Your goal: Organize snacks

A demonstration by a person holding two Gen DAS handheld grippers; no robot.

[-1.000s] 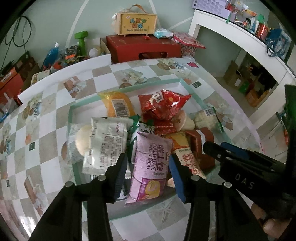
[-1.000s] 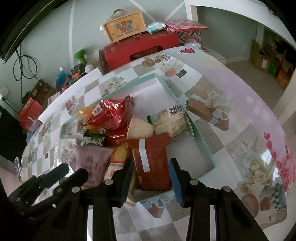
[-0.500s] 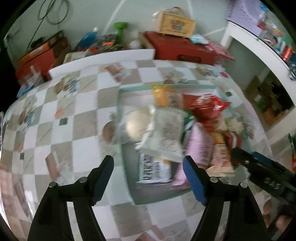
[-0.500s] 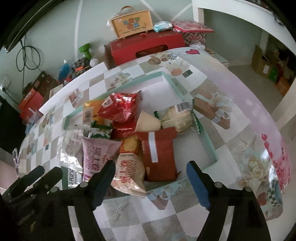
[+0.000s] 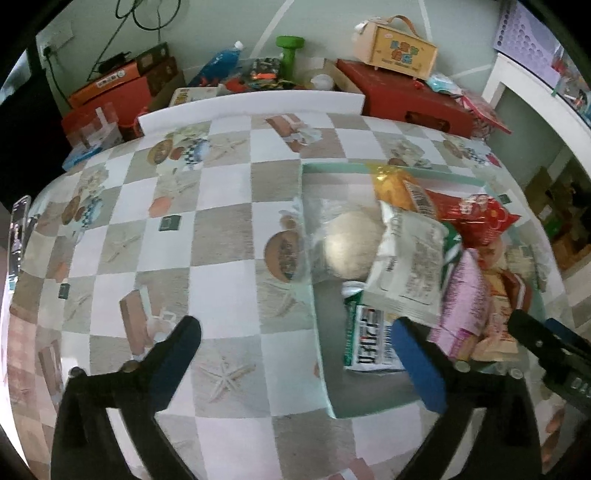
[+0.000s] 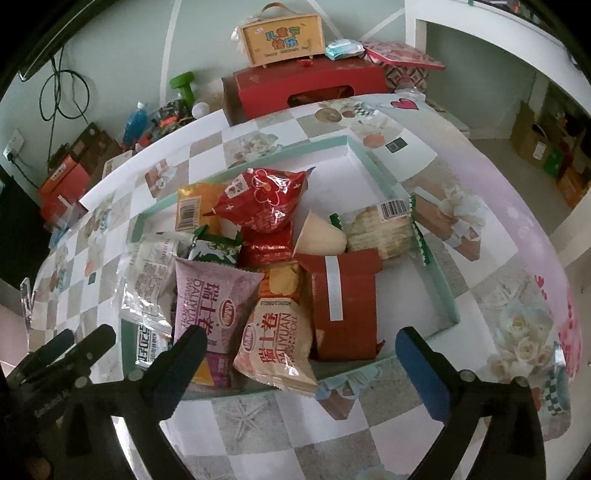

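A desk under a checkered cloth printed with starfish and roses stood before a pale green wall, with a red carton and a small yellow carry-box stacked at its far edge. On the desk sat a shallow mint-rimmed tray heaped with snacks: a puffed red bag on top, a pink Swiss-roll packet and a beige one lying side by side at the near edge, a flat dark-red pouch with a white strip to their right, a clear pack of round crackers against the right wall, and a white printed sachet on the left. The right gripper hung over the tray's near rim, angled steeply down, its jaws opening wide with nothing pinched. The left gripper straddled the tray's left wall, tilted down, its blue pads likewise spreading apart and empty.
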